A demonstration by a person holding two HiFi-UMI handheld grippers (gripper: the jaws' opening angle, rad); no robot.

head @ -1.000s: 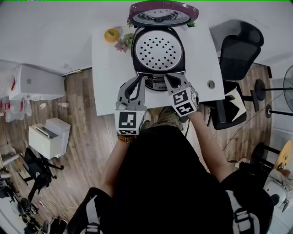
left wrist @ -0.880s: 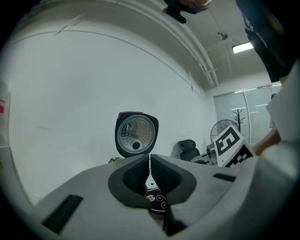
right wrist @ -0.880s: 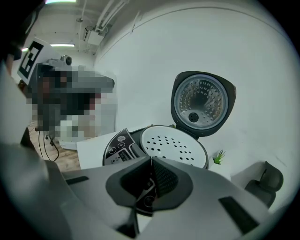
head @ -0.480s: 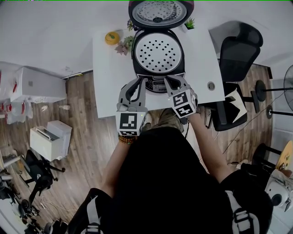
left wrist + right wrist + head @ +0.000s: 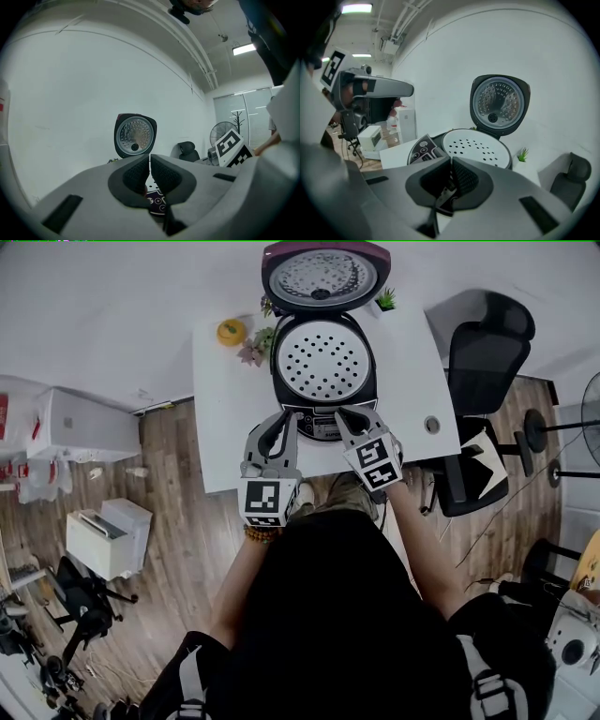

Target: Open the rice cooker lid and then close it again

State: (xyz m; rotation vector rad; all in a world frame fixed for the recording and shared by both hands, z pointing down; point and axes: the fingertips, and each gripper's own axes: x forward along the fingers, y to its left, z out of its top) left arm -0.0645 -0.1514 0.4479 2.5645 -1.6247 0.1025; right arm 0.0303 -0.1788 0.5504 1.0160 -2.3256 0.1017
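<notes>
Lid: swung farther back, now fully raised. Left tool, right tool: both closed, empty, near rice cooker front. Opening judged done; next, press lid down.

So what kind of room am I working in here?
Probably an office or lab workroom, not a home kitchen: the rice cooker sits on a white desk next to a black office chair, with a pedestal fan nearby and strip lights on the ceiling.
</notes>
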